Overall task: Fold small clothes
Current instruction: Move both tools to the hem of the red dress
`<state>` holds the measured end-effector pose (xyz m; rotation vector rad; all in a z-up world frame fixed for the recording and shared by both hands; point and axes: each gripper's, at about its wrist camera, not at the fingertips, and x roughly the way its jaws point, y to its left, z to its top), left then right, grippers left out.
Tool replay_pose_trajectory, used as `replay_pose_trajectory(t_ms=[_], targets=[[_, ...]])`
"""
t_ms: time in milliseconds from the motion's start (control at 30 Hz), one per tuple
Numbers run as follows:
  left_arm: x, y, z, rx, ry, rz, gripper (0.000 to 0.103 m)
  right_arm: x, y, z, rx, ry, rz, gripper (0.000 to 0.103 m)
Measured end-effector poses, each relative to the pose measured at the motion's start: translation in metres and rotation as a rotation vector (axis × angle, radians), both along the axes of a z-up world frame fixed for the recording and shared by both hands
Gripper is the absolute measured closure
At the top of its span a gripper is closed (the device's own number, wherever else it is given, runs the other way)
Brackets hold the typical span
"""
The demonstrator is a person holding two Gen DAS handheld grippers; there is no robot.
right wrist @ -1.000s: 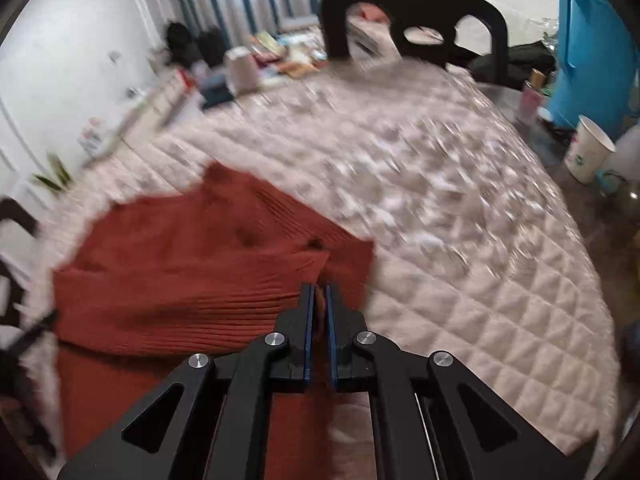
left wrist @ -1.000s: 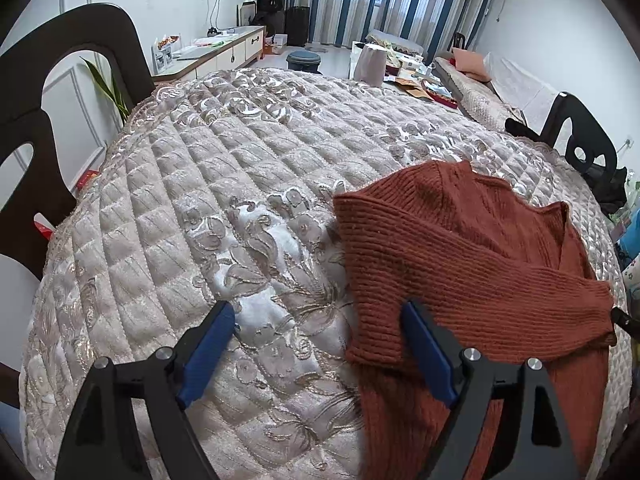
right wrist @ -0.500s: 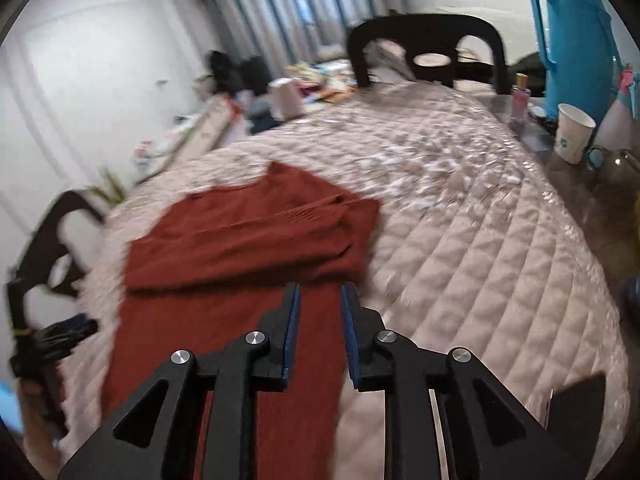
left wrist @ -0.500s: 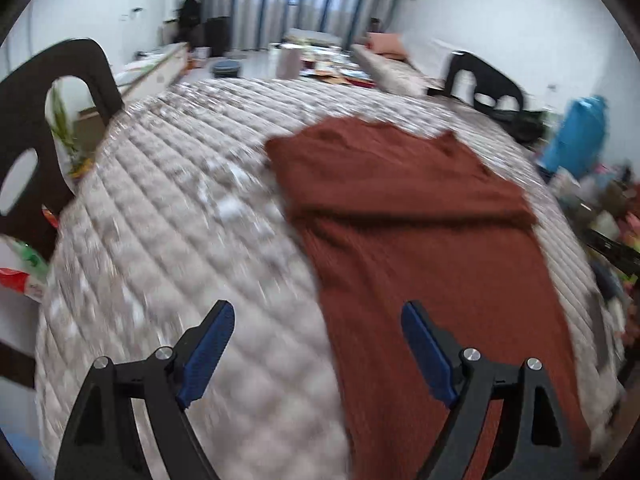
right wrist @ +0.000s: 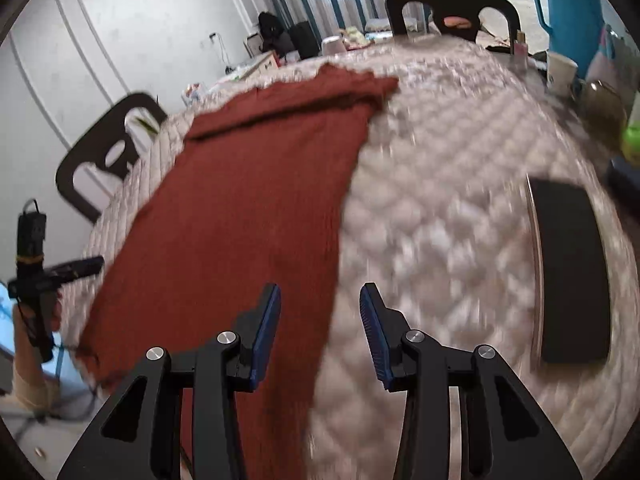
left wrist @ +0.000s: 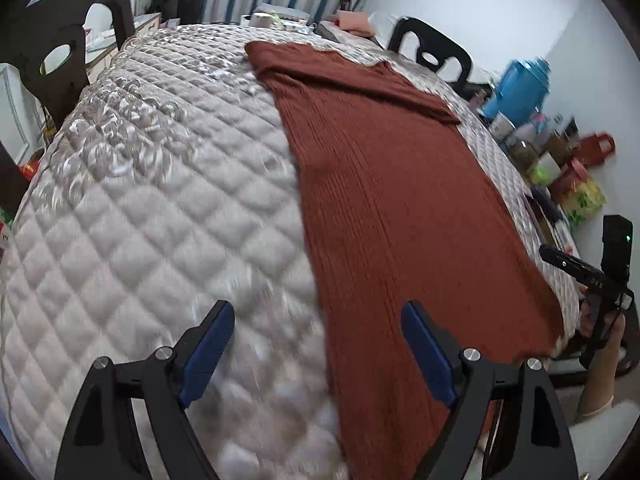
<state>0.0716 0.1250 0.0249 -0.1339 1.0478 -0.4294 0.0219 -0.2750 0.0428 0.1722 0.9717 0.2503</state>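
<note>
Both my claws gape, holding nothing — left claw point(left wrist: 318, 354), right claw point(right wrist: 320, 336) over the near hem of the rust sweater point(left wrist: 392, 184), sleeves folded across, flat on the quilted tabletop point(left wrist: 152, 184). Pinch both hem corners evenly. Chairs, blue jug point(right wrist: 568, 8) around.

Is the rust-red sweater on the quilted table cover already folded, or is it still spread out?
Partly folded: the rust-red sweater lies as one long strip, its sleeves folded across the top. Both grippers hang open, holding nothing.
</note>
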Motion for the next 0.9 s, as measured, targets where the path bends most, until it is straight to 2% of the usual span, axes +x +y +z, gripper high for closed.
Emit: replay_pose_trajectory(t_ms=[133, 233, 300, 467, 567, 700, 767, 900], targets=[[-0.020, -0.002, -0.003, -0.005, -0.016, 0.014, 0.016, -0.025, 0.000, -0.015, -0.002, 0.038, -0.018, 0.061], [-0.030, -0.005, -0.004, 0.003, -0.005, 0.024, 0.016, -0.041, 0.005, -0.013, -0.024, 0.009, -0.026, 0.061], [-0.035, -0.007, -0.003, -0.009, 0.009, 0.030, 0.016, -0.047, 0.005, -0.014, 0.017, 0.013, -0.031, 0.061], [-0.053, -0.012, -0.006, 0.052, -0.043, 0.055, 0.016, -0.061, 0.000, -0.019, 0.091, 0.000, -0.065, 0.061], [-0.062, -0.014, -0.006, 0.095, -0.041, 0.057, 0.016, -0.071, -0.001, -0.019, 0.110, -0.001, -0.074, 0.061], [-0.070, -0.017, -0.007, 0.136, -0.041, 0.045, 0.015, -0.077, -0.005, -0.022, 0.187, 0.006, -0.053, 0.061], [-0.072, -0.016, -0.006, 0.120, -0.037, 0.055, 0.015, -0.079, -0.006, -0.023, 0.201, -0.002, -0.048, 0.061], [-0.072, -0.004, -0.005, 0.000, -0.009, 0.093, 0.015, -0.082, -0.004, -0.024, 0.195, -0.021, -0.024, 0.061]])
